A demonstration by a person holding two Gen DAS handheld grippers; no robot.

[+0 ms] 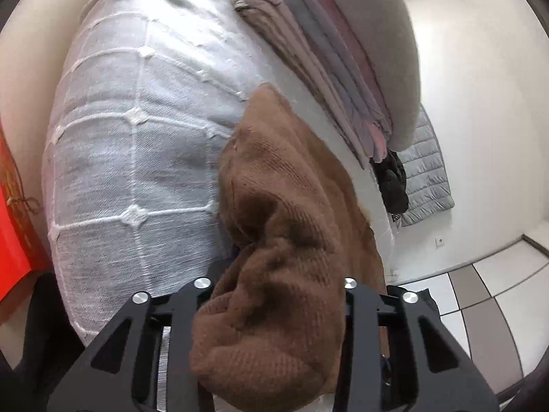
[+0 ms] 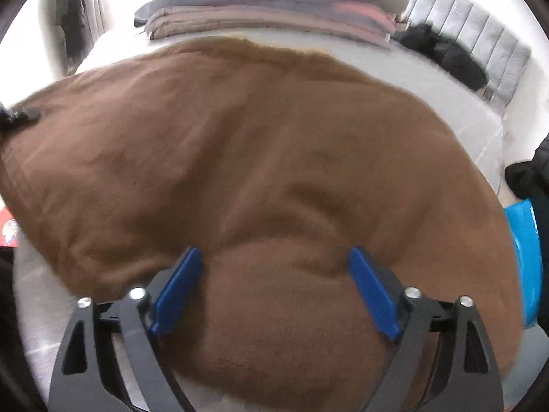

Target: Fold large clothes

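Observation:
A brown knit sweater (image 1: 274, 178) lies on the white bed (image 1: 308, 110), bunched up close to the lens in the left wrist view. My left gripper (image 1: 271, 274) is shut on a thick wad of it, and the fabric hides the fingertips. Seen from the right wrist, the same sweater (image 2: 240, 137) spreads wide across the bed. My right gripper (image 2: 274, 257) stands open with its blue pads (image 2: 178, 285) far apart. The pads rest on the sweater with a raised fold between them, not pinched.
A stack of folded clothes (image 1: 343, 51) (image 2: 267, 10) sits at the far side of the bed, beside a black garment (image 2: 442, 55) and a grey quilted jacket (image 2: 480, 44). A white textured blanket (image 1: 120, 137) lies to the left. A blue object (image 2: 525, 257) is at the right, tiled floor (image 1: 480, 292) beyond.

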